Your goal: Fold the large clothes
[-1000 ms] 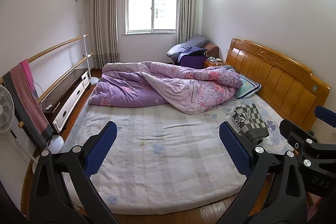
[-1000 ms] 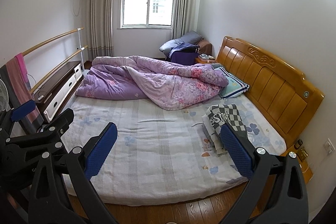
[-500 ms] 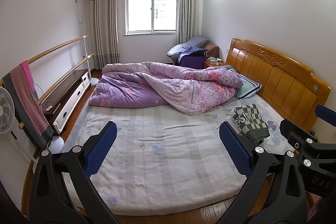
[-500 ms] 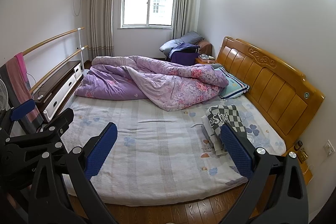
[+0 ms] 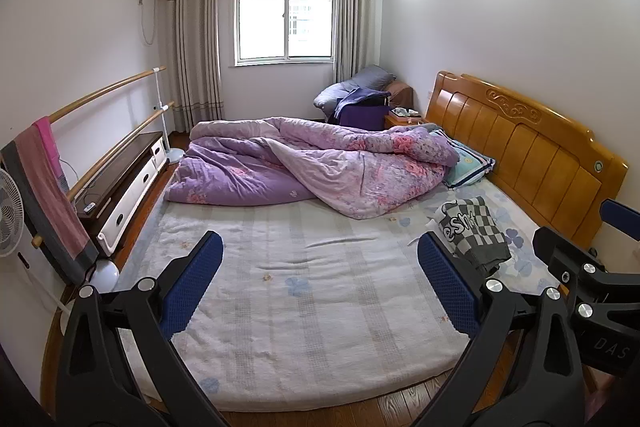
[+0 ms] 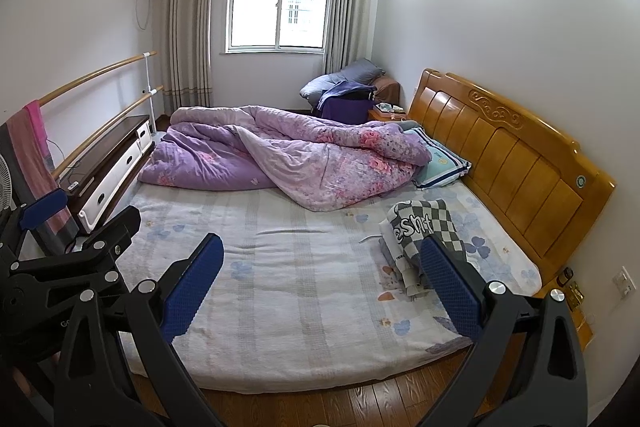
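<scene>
The bed (image 5: pixel 304 307) fills most of both views, its pale striped sheet bare across the near half, with a wooden headboard (image 5: pixel 520 147) along the right side. A purple floral duvet (image 5: pixel 312 163) lies bunched across the far half of the bed, its right end touching a striped pillow (image 5: pixel 468 167) that rests against the headboard. Against the left wall stands a low cabinet (image 5: pixel 128 183), with 2 wooden rails above it and a pink towel (image 5: pixel 48 183) draped over them.

The task's thing, a checkered garment (image 6: pixel 424 231) with white lettering, lies folded on the right side of the bed near the headboard, on top of a small stack of other folded clothes (image 6: pixel 400 263). It sits well apart from the duvet's main bulk.

The left gripper (image 5: pixel 316 283) is held above the near edge of the bed with its 2 blue-padded fingers spread wide and nothing between them; the garment lies just beyond its right finger. The right gripper (image 6: pixel 320 287) is likewise wide open and empty, and in its view the right finger overlaps the near edge of the stack. Neither touches the garment.
</scene>
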Demonstrator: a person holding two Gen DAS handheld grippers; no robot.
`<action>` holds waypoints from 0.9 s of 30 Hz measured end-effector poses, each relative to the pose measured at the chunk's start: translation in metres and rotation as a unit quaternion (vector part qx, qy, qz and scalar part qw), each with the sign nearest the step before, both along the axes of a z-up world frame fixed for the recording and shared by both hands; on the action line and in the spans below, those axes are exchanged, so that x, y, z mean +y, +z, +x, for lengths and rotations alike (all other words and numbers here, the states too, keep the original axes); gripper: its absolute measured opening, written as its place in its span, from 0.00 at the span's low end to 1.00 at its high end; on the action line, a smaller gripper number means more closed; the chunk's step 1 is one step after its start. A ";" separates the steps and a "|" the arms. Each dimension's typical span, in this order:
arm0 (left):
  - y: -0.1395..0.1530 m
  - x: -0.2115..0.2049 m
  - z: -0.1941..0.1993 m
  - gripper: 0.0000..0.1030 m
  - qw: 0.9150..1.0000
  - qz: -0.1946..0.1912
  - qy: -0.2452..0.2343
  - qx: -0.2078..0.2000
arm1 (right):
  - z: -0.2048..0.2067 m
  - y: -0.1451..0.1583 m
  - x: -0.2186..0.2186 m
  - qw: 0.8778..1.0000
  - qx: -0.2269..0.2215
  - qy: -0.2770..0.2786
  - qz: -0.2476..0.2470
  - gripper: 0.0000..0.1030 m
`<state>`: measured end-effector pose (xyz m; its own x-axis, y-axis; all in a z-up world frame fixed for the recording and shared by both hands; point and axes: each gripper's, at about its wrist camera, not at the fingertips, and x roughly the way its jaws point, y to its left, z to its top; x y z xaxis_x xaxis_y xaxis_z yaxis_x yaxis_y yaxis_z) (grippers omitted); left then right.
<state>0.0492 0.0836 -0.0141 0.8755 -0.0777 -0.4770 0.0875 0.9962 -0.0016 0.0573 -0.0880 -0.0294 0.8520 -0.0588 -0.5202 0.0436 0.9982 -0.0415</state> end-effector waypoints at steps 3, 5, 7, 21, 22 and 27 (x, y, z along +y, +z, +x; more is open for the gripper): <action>-0.002 0.001 0.004 0.95 1.000 -0.003 -0.003 0.003 | 0.001 0.000 -0.001 1.000 0.001 0.001 0.002 0.92; -0.003 0.001 0.007 0.95 1.000 -0.002 -0.004 0.004 | 0.001 0.000 -0.001 1.000 0.002 0.000 0.001 0.92; -0.004 0.002 0.007 0.95 1.000 -0.002 -0.003 0.003 | 0.002 -0.001 -0.001 1.000 0.002 0.000 0.002 0.92; -0.008 0.005 0.012 0.95 1.000 -0.002 -0.007 0.000 | 0.005 -0.004 -0.004 1.000 0.006 -0.002 0.005 0.92; -0.009 0.005 0.012 0.95 1.000 -0.001 -0.008 0.001 | 0.006 -0.004 -0.004 1.000 0.007 -0.002 0.005 0.92; -0.009 0.005 0.012 0.95 1.000 -0.002 -0.007 0.002 | 0.009 -0.005 -0.004 1.000 0.009 -0.002 0.006 0.92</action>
<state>0.0610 0.0885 -0.0227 0.8723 -0.0926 -0.4802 0.1023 0.9947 -0.0061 0.0662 -0.0921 -0.0349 0.8424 -0.0550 -0.5360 0.0461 0.9985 -0.0299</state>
